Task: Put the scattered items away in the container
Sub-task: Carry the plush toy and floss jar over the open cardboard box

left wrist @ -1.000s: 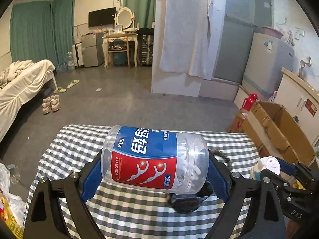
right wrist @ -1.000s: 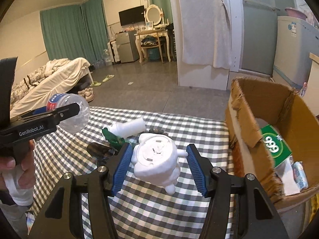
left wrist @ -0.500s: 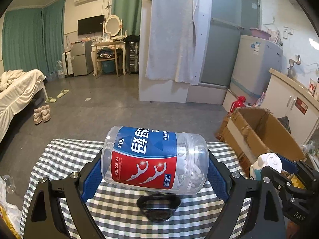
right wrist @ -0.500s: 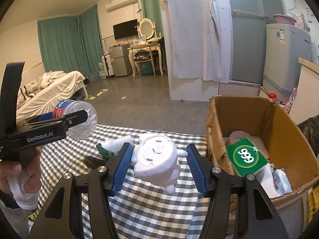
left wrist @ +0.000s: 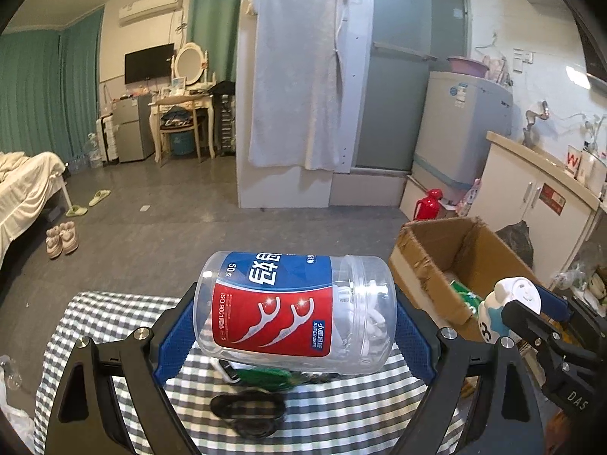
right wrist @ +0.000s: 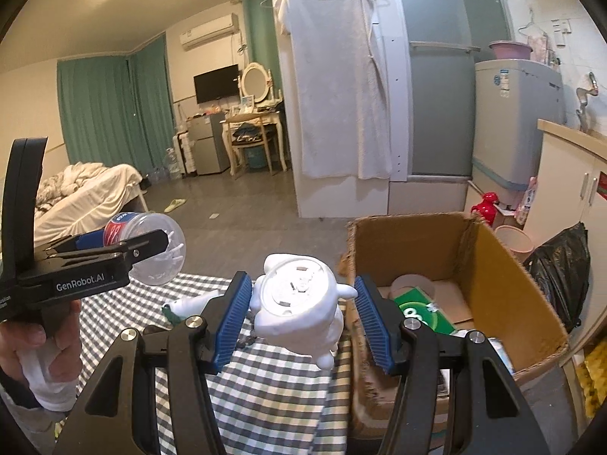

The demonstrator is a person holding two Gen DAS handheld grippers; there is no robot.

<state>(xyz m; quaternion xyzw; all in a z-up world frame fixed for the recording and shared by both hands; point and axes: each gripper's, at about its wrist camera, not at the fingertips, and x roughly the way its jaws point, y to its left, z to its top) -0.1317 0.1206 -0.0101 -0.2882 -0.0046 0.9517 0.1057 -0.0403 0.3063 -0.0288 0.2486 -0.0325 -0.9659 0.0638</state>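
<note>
Left gripper (left wrist: 296,326) clamps the clear, smooth-walled floss-pick jar (left wrist: 296,311) end-to-end; likely light, slippery. Right gripper (right wrist: 303,307) clamps the white rigid figurine (right wrist: 299,303); brown cardboard box (right wrist: 512,276) at 2 o'clock.

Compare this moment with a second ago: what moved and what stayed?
Both grippers rose off the checked table and swung toward the cardboard box, which now shows more of its inside. The left gripper still clamps the floss-pick jar; the right gripper still clamps the white figurine.
</note>
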